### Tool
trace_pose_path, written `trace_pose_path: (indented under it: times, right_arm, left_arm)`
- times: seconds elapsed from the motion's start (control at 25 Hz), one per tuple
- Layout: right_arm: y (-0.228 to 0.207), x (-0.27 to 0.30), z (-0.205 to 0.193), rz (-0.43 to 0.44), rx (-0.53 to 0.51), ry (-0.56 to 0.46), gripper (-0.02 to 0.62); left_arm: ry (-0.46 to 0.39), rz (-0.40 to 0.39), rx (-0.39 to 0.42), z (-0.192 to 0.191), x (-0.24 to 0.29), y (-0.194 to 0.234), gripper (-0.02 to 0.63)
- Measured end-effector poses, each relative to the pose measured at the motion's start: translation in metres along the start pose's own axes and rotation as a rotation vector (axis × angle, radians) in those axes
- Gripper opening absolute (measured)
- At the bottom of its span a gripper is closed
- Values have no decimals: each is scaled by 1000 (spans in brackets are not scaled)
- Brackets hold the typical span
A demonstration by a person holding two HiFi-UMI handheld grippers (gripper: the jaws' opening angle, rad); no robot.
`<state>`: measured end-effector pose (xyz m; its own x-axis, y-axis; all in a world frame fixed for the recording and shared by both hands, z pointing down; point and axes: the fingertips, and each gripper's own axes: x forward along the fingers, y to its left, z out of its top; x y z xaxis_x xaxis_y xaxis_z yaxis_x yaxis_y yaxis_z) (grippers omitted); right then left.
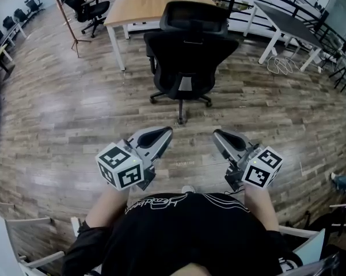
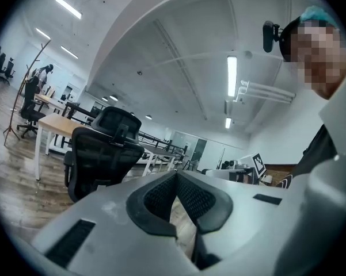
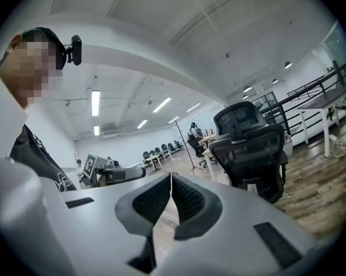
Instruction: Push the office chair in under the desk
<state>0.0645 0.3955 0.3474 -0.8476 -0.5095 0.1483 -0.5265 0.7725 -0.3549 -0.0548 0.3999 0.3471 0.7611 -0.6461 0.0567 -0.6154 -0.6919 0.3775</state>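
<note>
Head view: mounted on the person's head, facing forward and steeply down. The left tool (image 1: pixel 161 135) and right tool (image 1: pixel 221 137) sit close in the lower half, with the office chair (image 1: pixel 187 56) and tabletop (image 1: pixel 144 7) farther off at the top. Left gripper view: rides the left tool and faces roughly level along its jaws, chair left of centre at middle range. Right gripper view: likewise on the right tool, chair right of centre. All three views share the chair and tabletop. Each gripper view also catches the opposite tool and the person.
</note>
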Motion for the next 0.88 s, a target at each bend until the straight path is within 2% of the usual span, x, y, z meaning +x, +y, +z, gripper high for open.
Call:
trace_pose_path:
  times: [0.48,0.88]
  right_arm:
    - [-93,-46,32,-26,-34,-6,41]
    - [-136,-57,43,-43,-80,7,41]
  left_arm:
    - [14,30,36,5,100,-7,6]
    - [13,88,40,-1,127,1,6]
